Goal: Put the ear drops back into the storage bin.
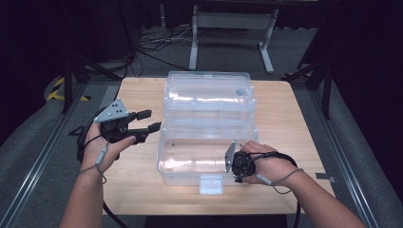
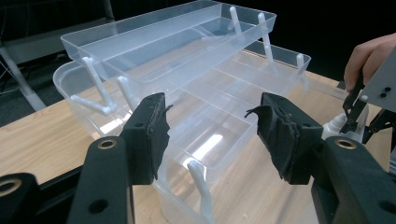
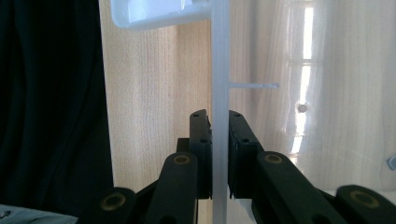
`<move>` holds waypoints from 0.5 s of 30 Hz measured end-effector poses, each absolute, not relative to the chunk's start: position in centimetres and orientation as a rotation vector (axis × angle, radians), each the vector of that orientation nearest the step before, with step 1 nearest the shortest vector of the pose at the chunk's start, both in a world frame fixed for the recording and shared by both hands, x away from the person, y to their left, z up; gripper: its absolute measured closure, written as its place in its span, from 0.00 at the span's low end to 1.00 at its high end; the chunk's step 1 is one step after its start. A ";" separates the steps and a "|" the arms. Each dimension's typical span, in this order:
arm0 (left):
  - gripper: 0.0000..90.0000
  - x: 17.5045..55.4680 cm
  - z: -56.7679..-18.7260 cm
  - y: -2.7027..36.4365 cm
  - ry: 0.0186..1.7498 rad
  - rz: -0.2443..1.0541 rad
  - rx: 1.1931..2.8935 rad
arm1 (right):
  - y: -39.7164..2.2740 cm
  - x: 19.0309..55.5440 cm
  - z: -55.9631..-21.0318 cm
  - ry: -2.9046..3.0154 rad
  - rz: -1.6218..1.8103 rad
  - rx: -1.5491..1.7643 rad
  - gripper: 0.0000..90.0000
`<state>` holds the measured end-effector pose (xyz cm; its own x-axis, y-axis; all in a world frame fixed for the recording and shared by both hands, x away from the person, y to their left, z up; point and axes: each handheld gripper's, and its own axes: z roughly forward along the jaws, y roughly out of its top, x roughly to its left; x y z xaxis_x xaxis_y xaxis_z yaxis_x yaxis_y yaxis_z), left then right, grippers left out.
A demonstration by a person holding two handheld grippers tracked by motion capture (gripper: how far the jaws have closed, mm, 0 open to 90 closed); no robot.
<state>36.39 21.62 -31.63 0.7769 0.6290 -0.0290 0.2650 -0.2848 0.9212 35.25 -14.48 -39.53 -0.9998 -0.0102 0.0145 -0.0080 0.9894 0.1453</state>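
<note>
already opened out in tiers at mid-table, clear plastic box (image 1: 207, 124), front wall pinched tight in right tongs (image 1: 236, 164) near latch (image 1: 211, 184), left tongs (image 1: 148, 121) gaping empty just beside its left end, trays bare, seemingly nothing loaded yet.

gripper: right gripper (image 3: 219, 135), two black jaws rising from bottom, closed onto a thin wall
held part: clear plastic box wall (image 3: 219, 70), upright, edge-on between jaws
latch: white tab (image 3: 154, 11) at top, left of wall
surface: wooden desk (image 3: 154, 93) behind, seen through plastic at right
left side: dark
</note>
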 end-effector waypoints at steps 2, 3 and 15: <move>0.48 36.9 -31.1 21.4 0.676 0.412 1.880 | -14.6 35.2 -39.6 -3.118 -0.241 0.010 0.92; 0.48 36.9 -31.1 21.4 0.676 0.412 1.880 | -14.6 35.3 -39.5 -3.121 -0.241 0.011 0.92; 0.48 39.8 -29.1 18.9 0.611 0.397 1.931 | -14.8 35.3 -39.6 -3.110 -0.277 -0.017 0.92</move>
<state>39.81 18.94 -29.09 0.8162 0.5777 0.0046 0.2388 -0.3445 0.9079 35.32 -14.80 -39.61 -0.9998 0.0090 0.0202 0.0125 0.9842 0.1764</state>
